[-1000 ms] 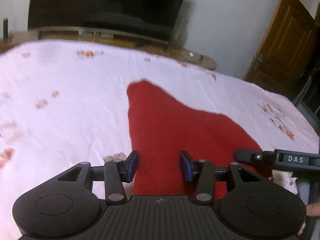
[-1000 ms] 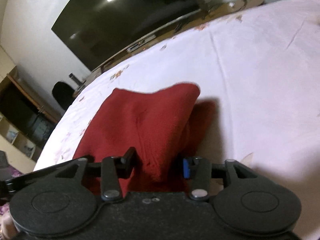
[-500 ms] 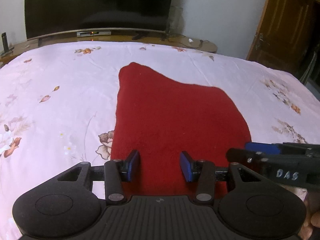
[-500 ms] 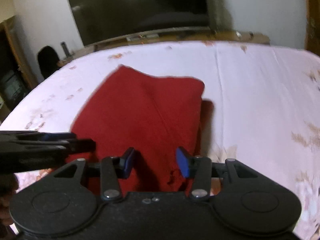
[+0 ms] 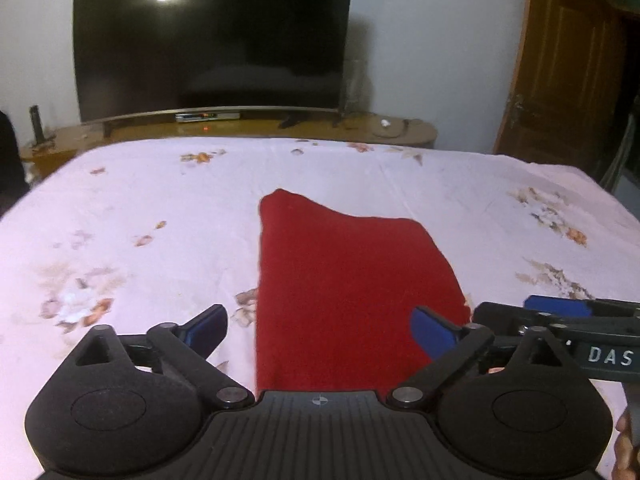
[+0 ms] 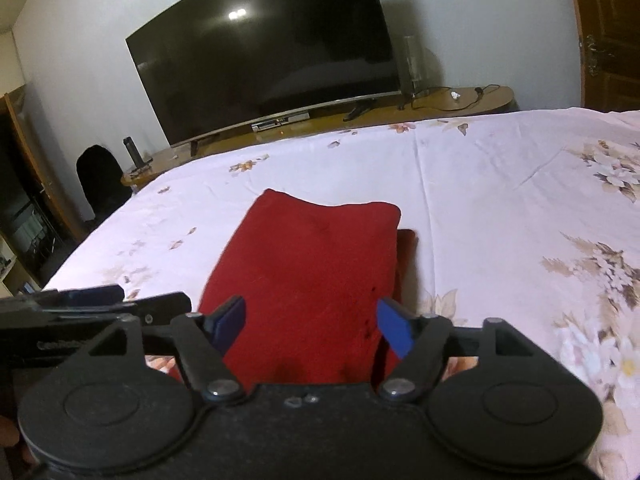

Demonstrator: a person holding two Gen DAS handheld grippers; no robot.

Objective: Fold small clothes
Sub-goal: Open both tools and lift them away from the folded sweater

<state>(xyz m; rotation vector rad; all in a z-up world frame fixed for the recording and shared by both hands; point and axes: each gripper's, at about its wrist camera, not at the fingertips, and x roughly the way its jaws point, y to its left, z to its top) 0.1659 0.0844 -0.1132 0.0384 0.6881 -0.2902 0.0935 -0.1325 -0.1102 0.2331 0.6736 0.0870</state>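
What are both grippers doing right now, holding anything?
Left gripper: open, holding nothing, poised over the near edge of the red cloth.
Right gripper: open, holding nothing, also over the cloth.

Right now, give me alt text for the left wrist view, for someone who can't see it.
A folded red garment lies flat on a floral bedsheet, just ahead of the left gripper, whose blue-padded jaws stand wide open and empty. The right gripper reaches in from the right edge, and a dark television stands on a wooden console beyond the bed.
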